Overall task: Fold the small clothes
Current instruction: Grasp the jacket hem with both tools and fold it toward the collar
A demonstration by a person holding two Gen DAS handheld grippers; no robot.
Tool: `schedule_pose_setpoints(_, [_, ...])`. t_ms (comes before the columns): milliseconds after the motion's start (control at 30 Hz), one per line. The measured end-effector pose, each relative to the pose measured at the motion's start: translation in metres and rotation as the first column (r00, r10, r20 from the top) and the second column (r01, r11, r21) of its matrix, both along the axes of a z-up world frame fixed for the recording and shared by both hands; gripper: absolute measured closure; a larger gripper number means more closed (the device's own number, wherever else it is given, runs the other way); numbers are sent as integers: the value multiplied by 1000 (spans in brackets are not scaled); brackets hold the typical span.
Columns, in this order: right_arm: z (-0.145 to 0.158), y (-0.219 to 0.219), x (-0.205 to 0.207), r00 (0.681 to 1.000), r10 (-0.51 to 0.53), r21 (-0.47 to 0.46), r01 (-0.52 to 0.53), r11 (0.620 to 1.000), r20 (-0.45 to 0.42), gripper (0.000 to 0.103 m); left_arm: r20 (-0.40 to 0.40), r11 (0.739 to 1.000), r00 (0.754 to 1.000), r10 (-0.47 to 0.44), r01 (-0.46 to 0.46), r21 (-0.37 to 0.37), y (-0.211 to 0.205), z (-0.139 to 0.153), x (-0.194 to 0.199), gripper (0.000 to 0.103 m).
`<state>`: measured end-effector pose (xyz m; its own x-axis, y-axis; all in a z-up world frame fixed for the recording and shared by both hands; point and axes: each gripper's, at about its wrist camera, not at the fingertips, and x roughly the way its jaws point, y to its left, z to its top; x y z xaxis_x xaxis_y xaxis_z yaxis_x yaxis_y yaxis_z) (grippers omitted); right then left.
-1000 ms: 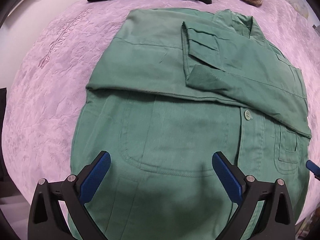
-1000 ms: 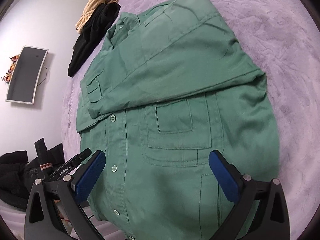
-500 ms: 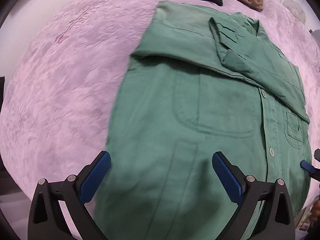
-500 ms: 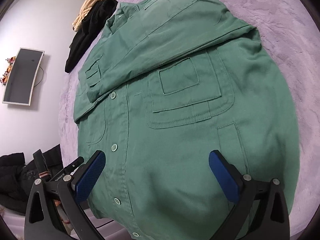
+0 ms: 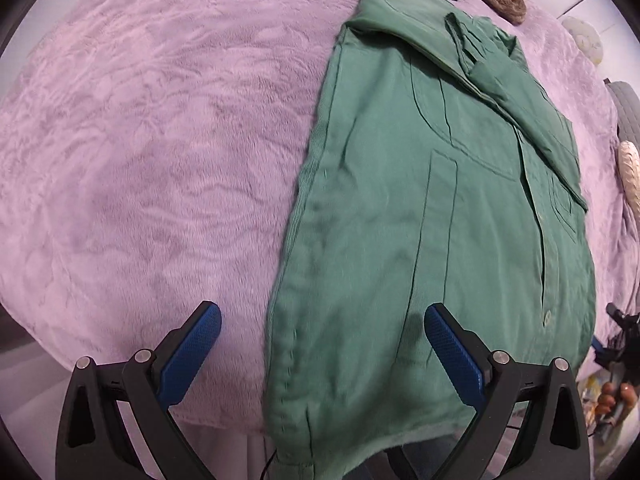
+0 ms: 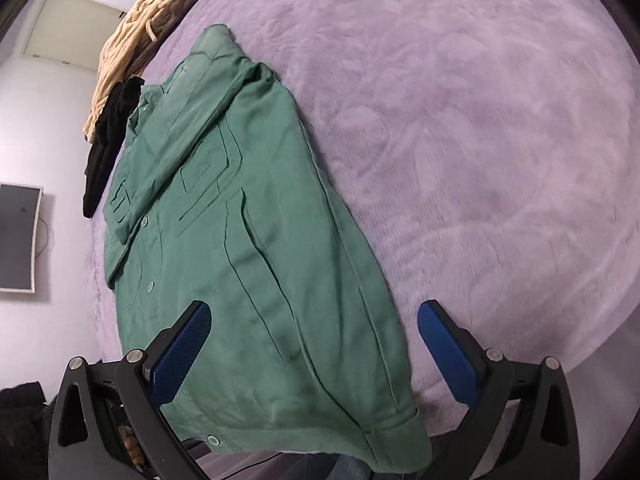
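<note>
Left gripper (image 5: 322, 344): your jaws gape wide, empty, over the green shirt (image 5: 432, 216) hem.
Right gripper (image 6: 314, 342): likewise wide, empty.
Shirt: sleeves folded in, on the purple blanket (image 5: 152, 128).

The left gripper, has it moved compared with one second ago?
Yes. The left gripper has drawn back toward the hem and sideways to the left: it now straddles the left edge of the green shirt, one finger over the purple blanket.
</note>
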<state>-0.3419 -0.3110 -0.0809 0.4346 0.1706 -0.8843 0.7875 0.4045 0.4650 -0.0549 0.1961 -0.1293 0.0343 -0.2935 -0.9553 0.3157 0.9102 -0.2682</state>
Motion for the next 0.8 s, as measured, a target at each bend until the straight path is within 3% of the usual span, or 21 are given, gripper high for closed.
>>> schedule_pose_setpoints(233, [-13, 30, -18, 995, -6, 135, -7, 991, 96, 1, -79, 994, 993, -90, 84, -74, 1, -3, -28, 1])
schedule_pose_setpoints(433, [-8, 34, -24, 963, -60, 287, -18, 958, 261, 0, -140, 987, 980, -143, 131, -96, 6, -6, -52, 1])
schedule_pose_setpoints(533, [0, 28, -31, 984, -56, 169, 27, 985, 168, 0, -179, 987, 974, -136, 118, -110, 9, -13, -57, 1])
schedule_pose_setpoints(600, [1, 20, -37, 986, -64, 130, 44, 991, 151, 0, -178, 988, 976, -129, 110, -110, 10, -14, -57, 1])
schedule_pose_setpoints(800, [-33, 28, -46, 993, -13, 268, -20, 963, 118, 0, -203, 989, 974, -97, 71, -129, 11, -17, -52, 1])
